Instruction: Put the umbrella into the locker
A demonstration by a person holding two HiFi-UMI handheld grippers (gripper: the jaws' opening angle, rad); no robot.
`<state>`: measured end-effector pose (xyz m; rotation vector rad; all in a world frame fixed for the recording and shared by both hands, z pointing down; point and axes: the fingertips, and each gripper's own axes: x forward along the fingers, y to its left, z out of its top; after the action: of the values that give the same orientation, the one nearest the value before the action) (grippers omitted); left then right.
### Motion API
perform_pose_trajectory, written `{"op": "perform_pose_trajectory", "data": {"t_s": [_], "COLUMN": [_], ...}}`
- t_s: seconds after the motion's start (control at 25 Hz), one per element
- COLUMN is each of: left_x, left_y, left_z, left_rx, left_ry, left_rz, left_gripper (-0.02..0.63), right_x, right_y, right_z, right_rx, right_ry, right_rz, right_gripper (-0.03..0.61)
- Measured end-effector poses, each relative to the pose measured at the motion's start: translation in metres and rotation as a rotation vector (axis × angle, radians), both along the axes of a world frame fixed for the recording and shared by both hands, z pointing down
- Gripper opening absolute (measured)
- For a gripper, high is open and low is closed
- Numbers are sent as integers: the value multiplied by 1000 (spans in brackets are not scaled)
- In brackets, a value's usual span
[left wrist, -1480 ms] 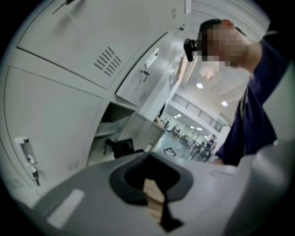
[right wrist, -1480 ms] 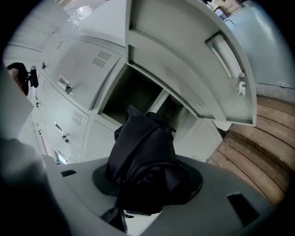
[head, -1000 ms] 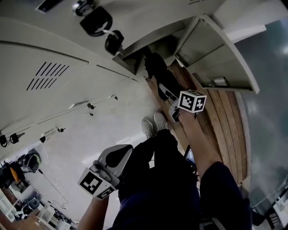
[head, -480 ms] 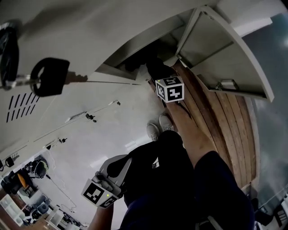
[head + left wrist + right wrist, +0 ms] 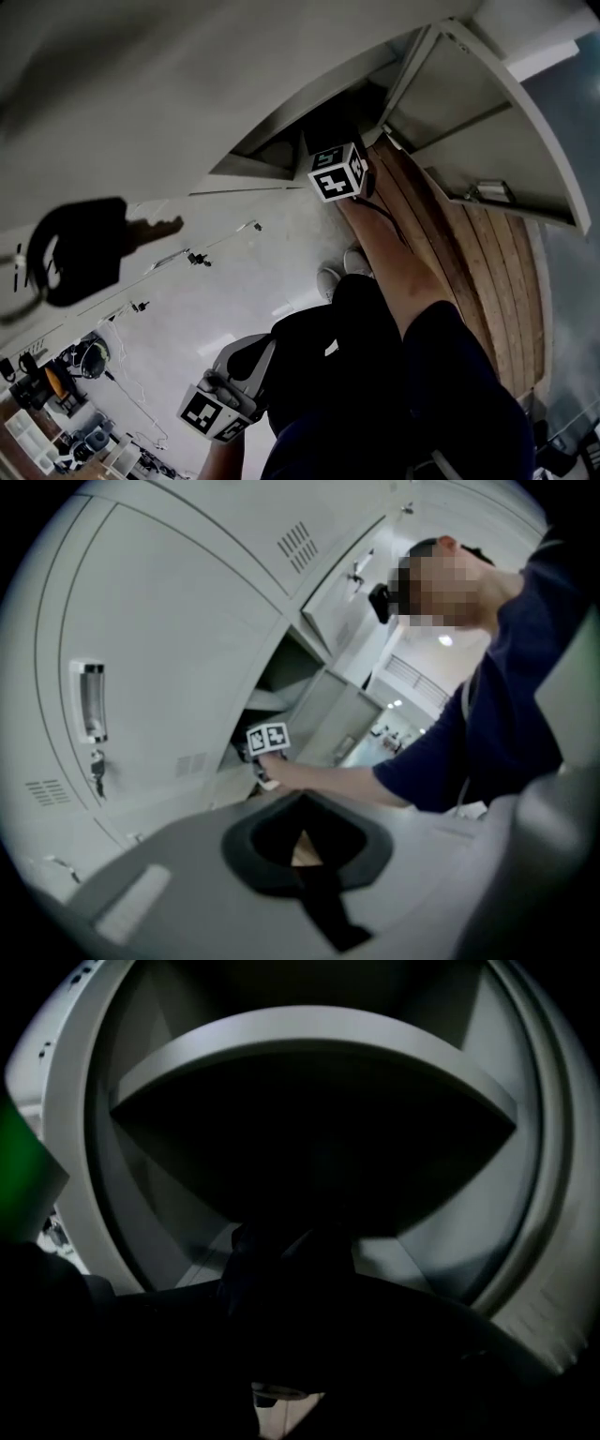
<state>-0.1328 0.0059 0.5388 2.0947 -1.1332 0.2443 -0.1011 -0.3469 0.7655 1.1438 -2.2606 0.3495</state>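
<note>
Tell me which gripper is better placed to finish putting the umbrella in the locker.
Right. The right gripper is at the mouth of the open locker, facing inside, with the dark umbrella between its jaws. The left gripper hangs low beside the leg, away from the locker.

Key [image 5: 80,251] blurred, cropped left; right tongs [image 5: 291,1279] lost in darkness.

We see the locker [image 5: 487,103] in smooth, matt painted metal. The floor planks [image 5: 487,272] are grained wood and the pale floor [image 5: 234,291] is glossy. The key [image 5: 75,253] has a black plastic head, and the umbrella [image 5: 277,1255] is dark, matt cloth.
</note>
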Motion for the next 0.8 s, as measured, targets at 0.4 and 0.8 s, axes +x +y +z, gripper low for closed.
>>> {"op": "perform_pose_trajectory", "data": {"t_s": [0.4,0.8], "left_x": [-10,-10], "left_y": [-8,-10], "left_z": [6,4], "left_rx": [-8,-4], "left_ry": [-22,-31], "left_rz": [1,12], "left_gripper": [2,2], "right_x": [-17,-18], "right_y": [-32,-37], "right_z": [20,36], "right_rx": [64,52], "right_ry": [251,314], "right_rz": [-92,-139], "right_gripper": [204,222]}}
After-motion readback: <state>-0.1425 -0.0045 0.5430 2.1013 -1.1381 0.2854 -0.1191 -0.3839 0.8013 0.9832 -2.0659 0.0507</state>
